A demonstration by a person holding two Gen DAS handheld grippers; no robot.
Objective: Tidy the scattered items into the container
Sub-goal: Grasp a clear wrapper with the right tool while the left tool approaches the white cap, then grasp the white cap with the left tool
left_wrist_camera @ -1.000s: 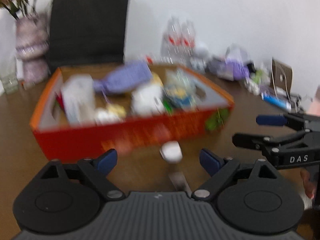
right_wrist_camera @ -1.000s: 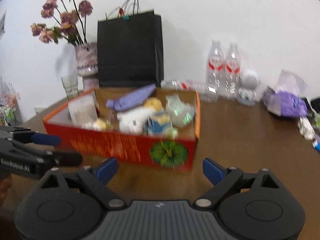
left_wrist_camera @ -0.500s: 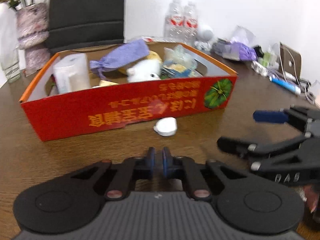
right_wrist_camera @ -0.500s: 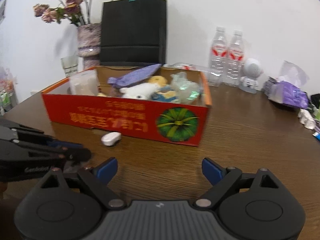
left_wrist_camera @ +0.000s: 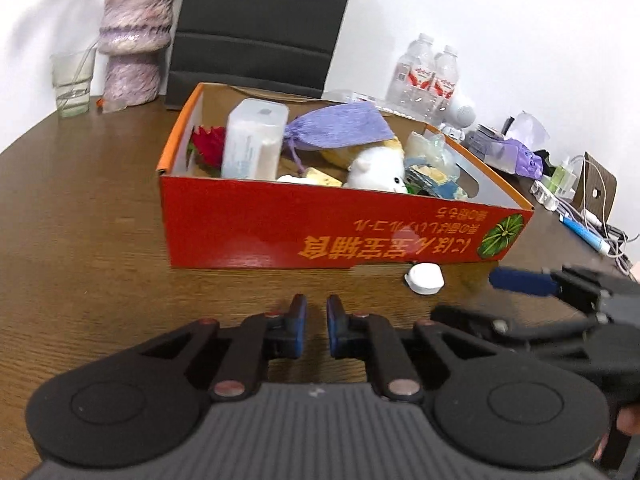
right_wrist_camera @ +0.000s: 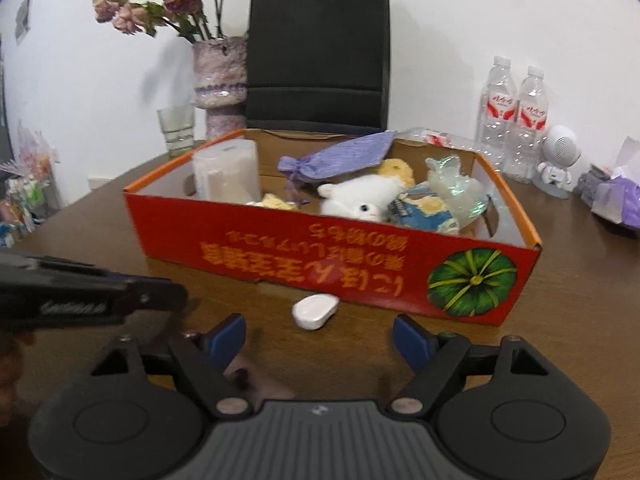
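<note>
— Wood-grain bench (right_wrist_camera: 568,280) is carrying what?
— Red cardboard box (right_wrist_camera: 280,248), with a rounded white case (right_wrist_camera: 315,311) lying just before it.
— Hand-held grippers?
— Left (left_wrist_camera: 316,330) is nearly closed, empty; right (right_wrist_camera: 318,338) is gaping wide.

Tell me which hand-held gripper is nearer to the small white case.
Right. The right hand-held gripper is open just before the small white case; the left hand-held gripper, nearly shut, sits off to its left.

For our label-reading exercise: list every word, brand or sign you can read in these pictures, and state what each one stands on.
Red box, front wall: large yellow East Asian characters, printed upside down; I cannot transcribe them reliably.
Same box: a green pumpkin picture, no words.
Water bottles: red labels, text too small.
Left hand-held gripper: white lettering, blurred.
Nothing else legible.
</note>
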